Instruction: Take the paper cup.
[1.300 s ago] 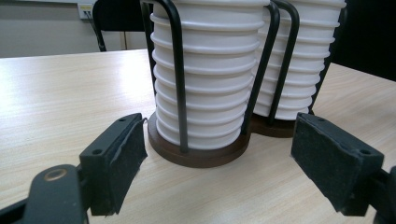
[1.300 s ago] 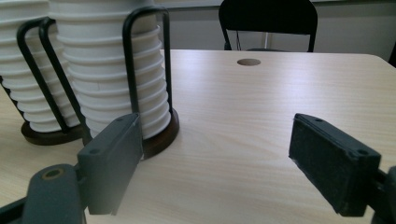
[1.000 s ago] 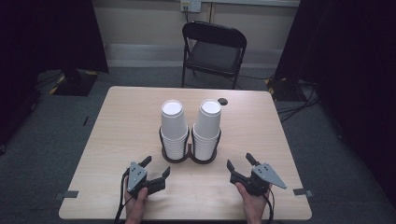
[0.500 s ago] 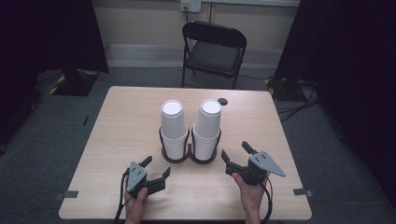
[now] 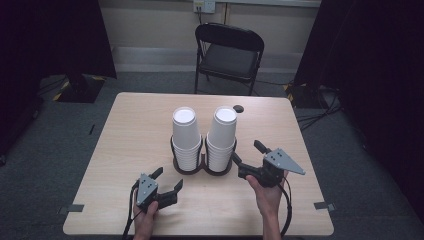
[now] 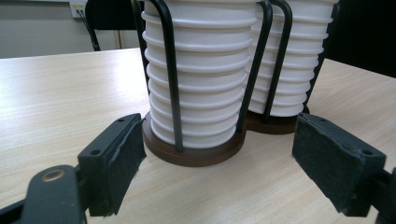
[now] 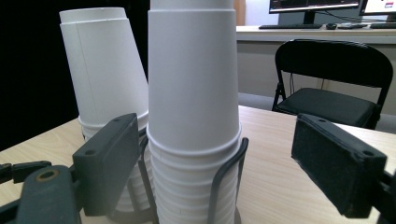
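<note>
The right gripper [image 5: 248, 158] is spread wide and holds nothing. It hovers above the table with a grey three-cornered plate on its back and a black cable trailing toward the person's forearm. In the right gripper view its two jaws are flat black blocks faced with rough, matte padding, and they frame the right stack of paper cups [image 7: 192, 116] without touching it. That stack sits just ahead of the jaws: smooth white cups nested upside down, the top one a tapered cone with a flat base up, the rolled rims below forming a ribbed column.

The left gripper [image 5: 167, 181] is also wide apart and empty, held low over the near part of the table. In the left gripper view its padded jaws flank the left stack of paper cups [image 6: 201, 79], near it but apart from it. The rims there read as even, rounded rings, one above the other.

Both stacks stand in a black wire cup holder [image 5: 203, 165]: thin, glossy bent rods rise around each stack from two round dark brown bases joined side by side. The left stack leans slightly away from the right one at the top.

The holder stands near the middle of the wooden table [image 5: 130, 130], whose pale top shows a fine straight grain and rounded corners. A small dark round object [image 5: 238, 108] lies on the table just beyond the right stack. Behind the table stands a black folding chair [image 5: 229, 55] with a metal tube frame and a padded seat.
</note>
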